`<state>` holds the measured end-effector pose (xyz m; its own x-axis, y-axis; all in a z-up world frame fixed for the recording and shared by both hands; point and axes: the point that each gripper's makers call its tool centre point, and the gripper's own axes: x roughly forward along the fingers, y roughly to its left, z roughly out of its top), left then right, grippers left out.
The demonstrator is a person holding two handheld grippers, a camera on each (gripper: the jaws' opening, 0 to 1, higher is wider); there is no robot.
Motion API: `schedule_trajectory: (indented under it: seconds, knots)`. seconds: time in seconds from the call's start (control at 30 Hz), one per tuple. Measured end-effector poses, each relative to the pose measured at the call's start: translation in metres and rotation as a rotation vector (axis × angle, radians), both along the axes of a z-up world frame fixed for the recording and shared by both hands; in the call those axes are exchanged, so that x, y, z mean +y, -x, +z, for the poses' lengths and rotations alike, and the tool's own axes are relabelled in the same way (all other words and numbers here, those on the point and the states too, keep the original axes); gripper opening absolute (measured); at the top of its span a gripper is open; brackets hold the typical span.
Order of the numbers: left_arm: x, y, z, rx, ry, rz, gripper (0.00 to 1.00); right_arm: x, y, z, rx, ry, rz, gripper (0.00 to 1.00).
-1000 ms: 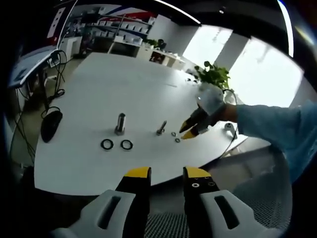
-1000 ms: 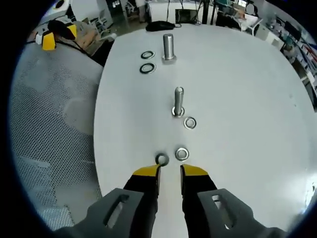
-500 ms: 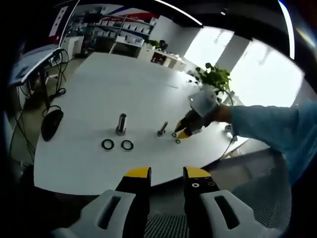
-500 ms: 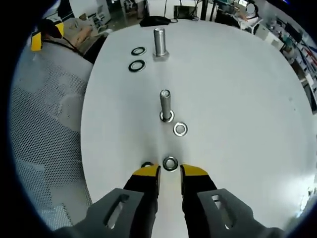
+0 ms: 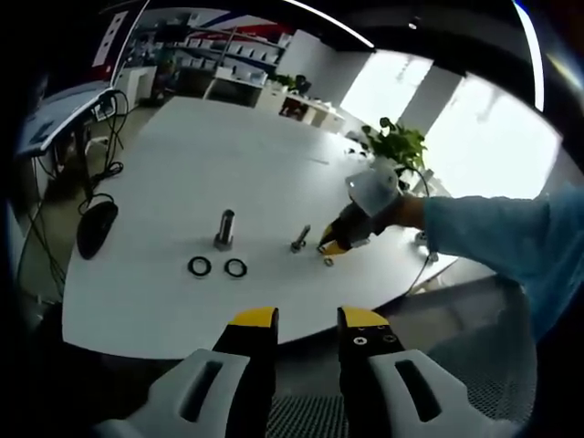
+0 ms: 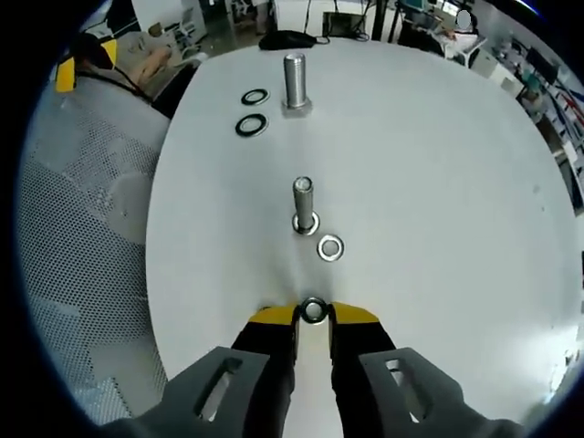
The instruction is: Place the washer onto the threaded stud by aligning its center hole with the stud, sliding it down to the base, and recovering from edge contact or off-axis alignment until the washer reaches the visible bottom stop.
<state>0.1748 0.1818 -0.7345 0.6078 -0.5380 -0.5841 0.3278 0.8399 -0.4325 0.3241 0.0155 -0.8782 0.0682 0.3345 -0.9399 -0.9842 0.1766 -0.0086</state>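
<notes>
In the right gripper view the right tongs (image 6: 313,315) rise from the bottom centre with their yellow-tipped jaws set either side of a small silver washer (image 6: 313,309), which lies flat on the white table (image 6: 438,182); the tips are close against its rim, but whether they actually pinch it cannot be told. Just above it in the frame, toward the centre, a second washer (image 6: 330,246) lies loose, and beside that the small threaded stud (image 6: 303,203) stands upright with a ring already around its base. Further up, near the top of the frame, a thicker stud (image 6: 294,82) stands upright, with two dark rings (image 6: 251,110) lying to its left. A black computer mouse (image 6: 289,38) sits at the table's top edge. In the left gripper view the left tongs (image 5: 306,321) stand at the bottom centre, jaws parted with a clear gap and nothing between them, off the near edge of the table. The right tongs show at centre right of that view, tips down at the table surface just right of the small stud (a light blue sleeve (image 5: 502,242) trails behind them). A potted plant (image 5: 394,144) stands at the upper right. Shelving fills the upper left; no writing there is legible.
</notes>
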Motion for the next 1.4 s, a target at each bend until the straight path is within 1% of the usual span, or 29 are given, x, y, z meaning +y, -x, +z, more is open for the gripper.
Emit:
schedule_trajectory:
  seconds: [0.13,0.27,0.47,0.77,0.97,1.13,1.3,1.4]
  knots:
    - [0.000,0.000,0.000,-0.001,0.001,0.001,0.24,0.000,-0.001,0.000,0.003,-0.011,-0.007,0.14]
    - [0.000,0.000,0.000,0.000,0.000,0.000,0.24,0.000,-0.002,0.001,-0.007,-0.010,0.007,0.14]
    - [0.000,0.000,0.000,0.002,-0.001,-0.002,0.24,-0.004,-0.004,0.005,-0.007,-0.014,-0.004,0.14]
    - [-0.001,0.000,0.000,0.003,-0.001,-0.006,0.24,-0.004,-0.005,0.016,-0.018,-0.027,0.004,0.14]
    - [-0.001,0.000,-0.001,0.004,-0.003,-0.012,0.24,0.003,-0.006,0.033,-0.031,-0.057,0.010,0.14]
    - [-0.002,0.001,0.000,0.003,-0.002,-0.015,0.24,0.008,-0.006,0.038,-0.042,-0.059,0.026,0.14]
    - [-0.002,0.001,0.000,0.000,0.000,-0.013,0.24,0.017,-0.007,0.050,-0.057,-0.081,0.038,0.14]
    - [-0.002,0.000,0.001,-0.002,0.002,-0.011,0.24,0.023,-0.007,0.056,-0.068,-0.084,0.061,0.14]
